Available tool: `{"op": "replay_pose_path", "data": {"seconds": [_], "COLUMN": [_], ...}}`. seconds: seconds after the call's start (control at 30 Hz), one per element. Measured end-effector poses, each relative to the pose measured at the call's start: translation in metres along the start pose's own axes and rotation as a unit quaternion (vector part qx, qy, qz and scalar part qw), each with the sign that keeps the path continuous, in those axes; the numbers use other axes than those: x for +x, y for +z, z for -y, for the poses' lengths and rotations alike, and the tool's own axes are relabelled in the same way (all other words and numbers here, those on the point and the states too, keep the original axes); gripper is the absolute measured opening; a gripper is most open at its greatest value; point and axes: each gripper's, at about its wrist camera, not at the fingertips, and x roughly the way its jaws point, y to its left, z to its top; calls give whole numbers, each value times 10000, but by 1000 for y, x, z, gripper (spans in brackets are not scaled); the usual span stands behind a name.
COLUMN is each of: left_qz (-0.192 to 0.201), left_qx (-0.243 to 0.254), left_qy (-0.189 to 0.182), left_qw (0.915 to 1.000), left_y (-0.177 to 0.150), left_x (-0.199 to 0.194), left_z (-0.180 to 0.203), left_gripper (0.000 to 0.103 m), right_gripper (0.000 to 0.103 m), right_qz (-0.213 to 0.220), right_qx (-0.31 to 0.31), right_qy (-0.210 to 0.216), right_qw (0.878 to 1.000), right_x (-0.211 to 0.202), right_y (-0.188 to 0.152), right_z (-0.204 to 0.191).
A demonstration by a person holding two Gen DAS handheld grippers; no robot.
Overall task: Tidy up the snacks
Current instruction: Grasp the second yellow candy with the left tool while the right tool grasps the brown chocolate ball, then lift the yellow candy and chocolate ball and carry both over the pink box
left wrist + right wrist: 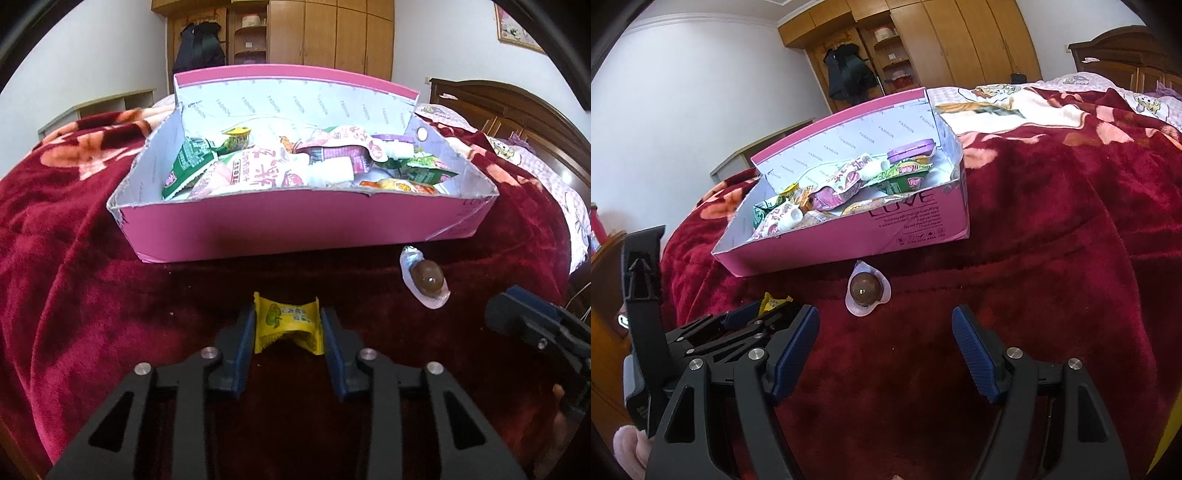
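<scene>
The left tongs [288,325] are clamped on a yellow snack packet [287,323], whose two sides are pinched between the blue pads so that it buckles upward in the middle, just above the red blanket [74,277]. In the right wrist view the same tongs [753,317] lie low at the left edge, with only a corner of the yellow packet [774,302] showing past their tips. The right tongs [886,328] stand wide apart with nothing between the pads, hovering over the blanket [1052,258]. Just ahead of them, slightly left of their centre line, a brown ball-shaped sweet in a clear wrapper [866,291] rests on the blanket; from the left tongs it sits ahead and to the right [426,278], and the tip of the right tongs [517,321] shows beyond it at the edge. Farther on, straight ahead of the left tongs, is a pink cardboard box [258,232] already holding many snack packets [258,173] and small white bottles. The sweet lies just in front of the box's near wall [849,243]. Behind the bed stands a wooden wardrobe [332,33].
</scene>
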Motion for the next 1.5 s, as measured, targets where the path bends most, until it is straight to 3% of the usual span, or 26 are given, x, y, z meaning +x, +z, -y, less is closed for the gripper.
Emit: {"op": "replay_pose_path", "data": {"seconds": [0.27, 0.47, 0.6, 0.83, 1.13, 1.5], "left_qz": [115, 65, 104, 104, 113, 184], "left_qx": [-262, -606, -644, -692, -650, -539], "left_qy": [133, -90, -102, -194, -112, -2], "left_qw": [9995, 9981, 9978, 9974, 9978, 9984], "left_y": [0, -5, -9, -10, -11, -12], "left_x": [-7, 0, 1, 4, 2, 3], "left_z": [-20, -32, -34, -35, -30, -26], "left_gripper": [35, 36, 37, 39, 40, 40], "right_gripper": [76, 76, 65, 50, 38, 35], "right_qz": [-116, -161, -160, -167, -70, -46], "right_qx": [-116, -273, -416, -713, -586, -415], "right_qy": [-26, -224, -614, -898, -819, -659], "right_qw": [9999, 9992, 9971, 9933, 9949, 9969], "right_x": [14, 34, 46, 57, 54, 52], "right_y": [5, 11, 10, 0, -3, -1], "right_z": [-9, -17, -25, -35, -30, -26]}}
